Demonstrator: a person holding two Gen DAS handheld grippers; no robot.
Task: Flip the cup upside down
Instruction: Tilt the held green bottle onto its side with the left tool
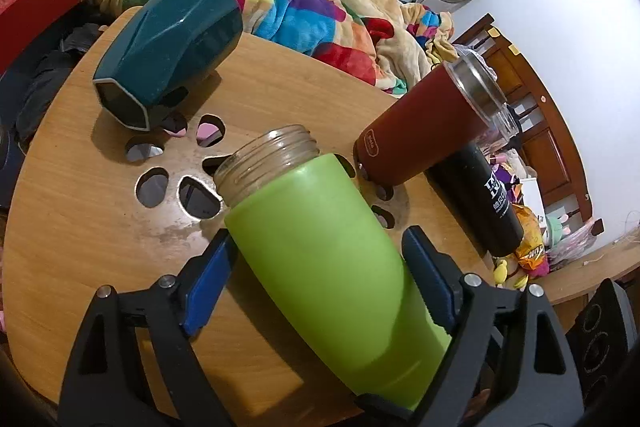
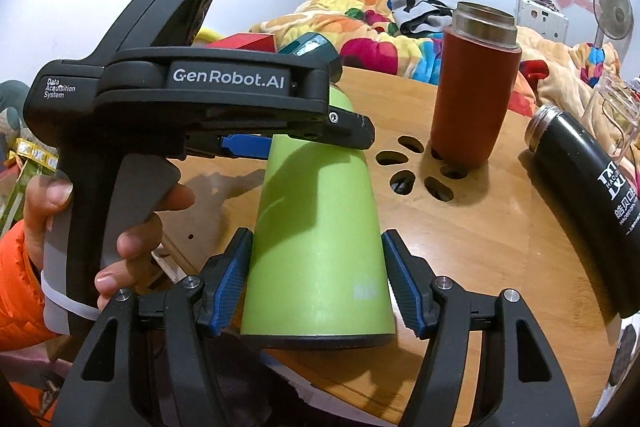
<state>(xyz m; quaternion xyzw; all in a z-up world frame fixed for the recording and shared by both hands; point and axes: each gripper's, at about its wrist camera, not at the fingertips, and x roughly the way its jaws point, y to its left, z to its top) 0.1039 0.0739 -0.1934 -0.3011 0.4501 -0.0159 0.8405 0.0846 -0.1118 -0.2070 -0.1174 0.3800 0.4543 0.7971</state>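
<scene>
The green cup (image 1: 332, 259) has a threaded clear mouth and lies tilted over the round wooden table (image 1: 80, 227). My left gripper (image 1: 320, 267) is shut on the green cup's body, its blue pads against both sides. In the right wrist view the green cup (image 2: 316, 235) fills the middle, its base toward the camera. My right gripper (image 2: 316, 279) is around the cup near its base; the left pad touches it and a narrow gap shows at the right pad. The left gripper's body (image 2: 224, 95) grips the cup farther along, held by a hand.
A red tumbler (image 1: 424, 123) stands upside down at the table's middle, also in the right wrist view (image 2: 472, 87). A black flask (image 1: 480, 203) lies at the right edge. A teal cup (image 1: 168, 47) lies on its side far left. Cut-out holes (image 1: 152, 187) pierce the tabletop. A bed with blankets lies behind.
</scene>
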